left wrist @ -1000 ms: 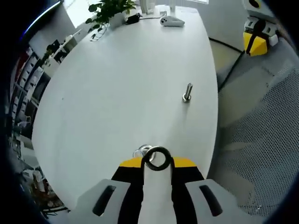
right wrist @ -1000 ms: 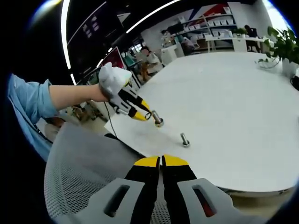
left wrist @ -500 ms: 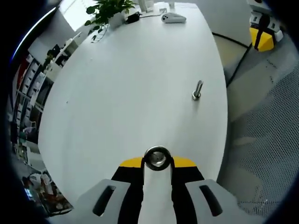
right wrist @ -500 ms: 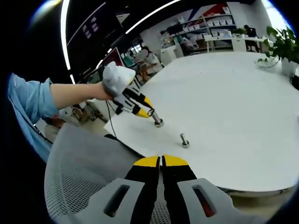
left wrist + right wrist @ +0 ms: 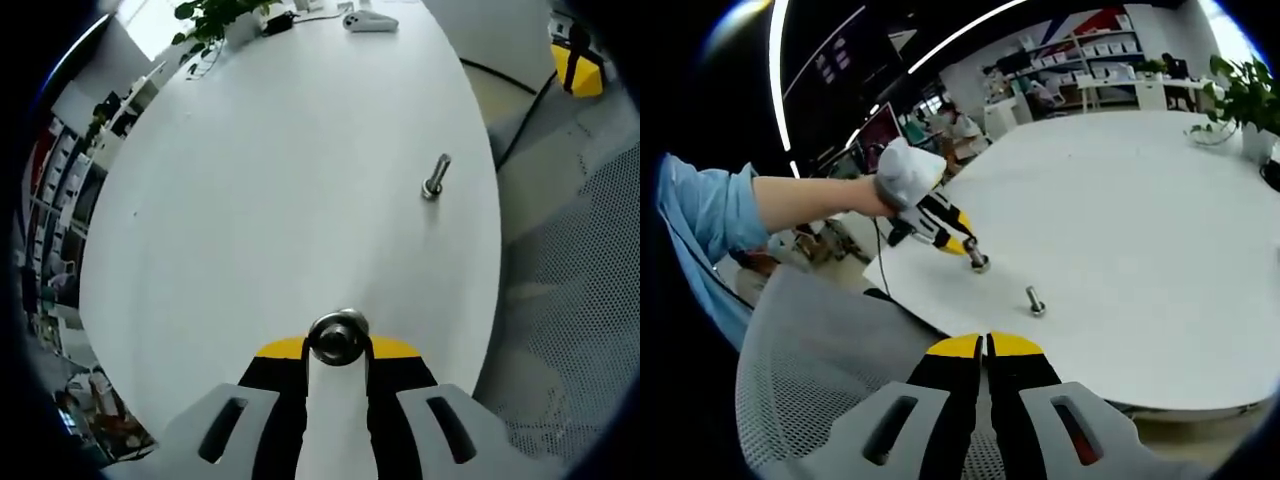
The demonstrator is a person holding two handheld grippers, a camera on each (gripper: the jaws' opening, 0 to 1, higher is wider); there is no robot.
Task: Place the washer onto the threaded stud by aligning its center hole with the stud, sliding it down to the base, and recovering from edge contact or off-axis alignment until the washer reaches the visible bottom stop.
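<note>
Left gripper view: my left tool (image 5: 338,352) pointed down at the white desk (image 5: 270,180), its jaws nearly together, pinching the dark washer (image 5: 338,340) at their tips. Seen end-on through the washer's hole was the metal top of the threaded stud (image 5: 340,334), so the ring sat around or just over it; I could not tell how far down it was. A second bolt (image 5: 435,178) stood apart toward the desk's edge, and a potted plant (image 5: 215,15) sat at the far end.

Right gripper view: my right tool (image 5: 987,345) hung over a mesh chair (image 5: 810,370) beside the desk, jaws pressed together with nothing between them. Across from it, a gloved hand (image 5: 908,172) carried the left tool down onto the stud, with the second bolt nearby.
</note>
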